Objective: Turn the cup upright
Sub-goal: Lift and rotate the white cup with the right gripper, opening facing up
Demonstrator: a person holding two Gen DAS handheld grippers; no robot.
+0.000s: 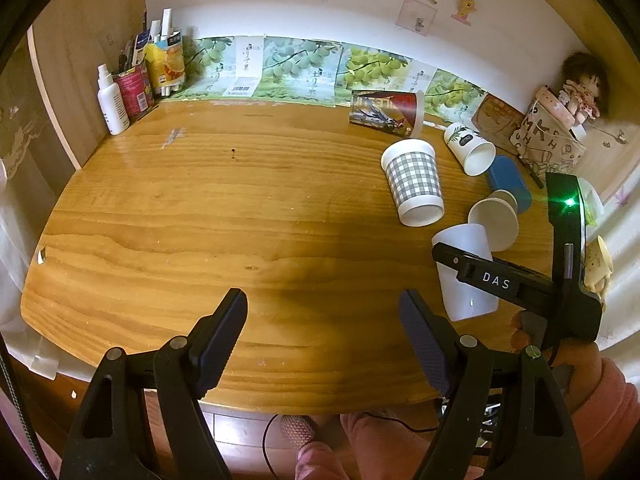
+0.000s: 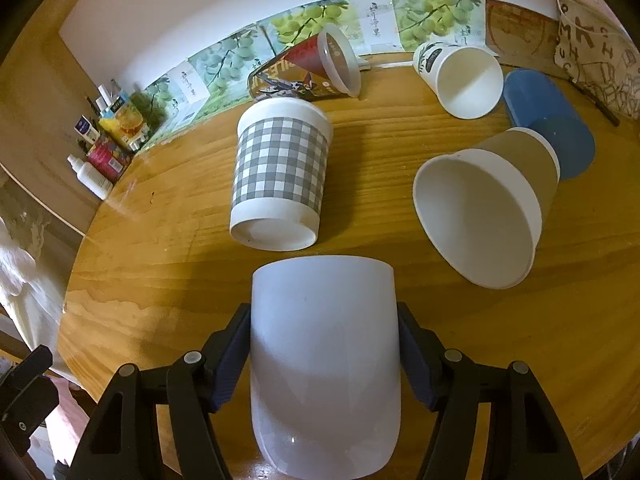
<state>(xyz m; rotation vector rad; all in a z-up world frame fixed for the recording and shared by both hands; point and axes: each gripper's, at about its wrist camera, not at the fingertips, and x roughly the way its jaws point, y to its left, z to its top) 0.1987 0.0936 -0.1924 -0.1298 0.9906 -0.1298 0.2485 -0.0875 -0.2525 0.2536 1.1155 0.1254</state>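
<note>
A plain white cup [image 2: 324, 368] stands on the wooden table [image 2: 160, 272] between the fingers of my right gripper [image 2: 324, 356], whose pads touch both its sides. The same cup [image 1: 466, 280] shows in the left wrist view with the right gripper's black finger [image 1: 488, 276] across it; whether its mouth faces up or down I cannot tell. My left gripper [image 1: 324, 340] is open and empty over the table's near edge.
Several cups lie on their sides: a grey checked one [image 2: 280, 176], a brown-sleeved one [image 2: 488, 208], a blue one [image 2: 548, 120], a white printed one [image 2: 460, 76], a red printed one [image 2: 308, 72]. Bottles and cartons [image 1: 136, 80] stand far left. A printed bag [image 1: 548, 136] and doll are far right.
</note>
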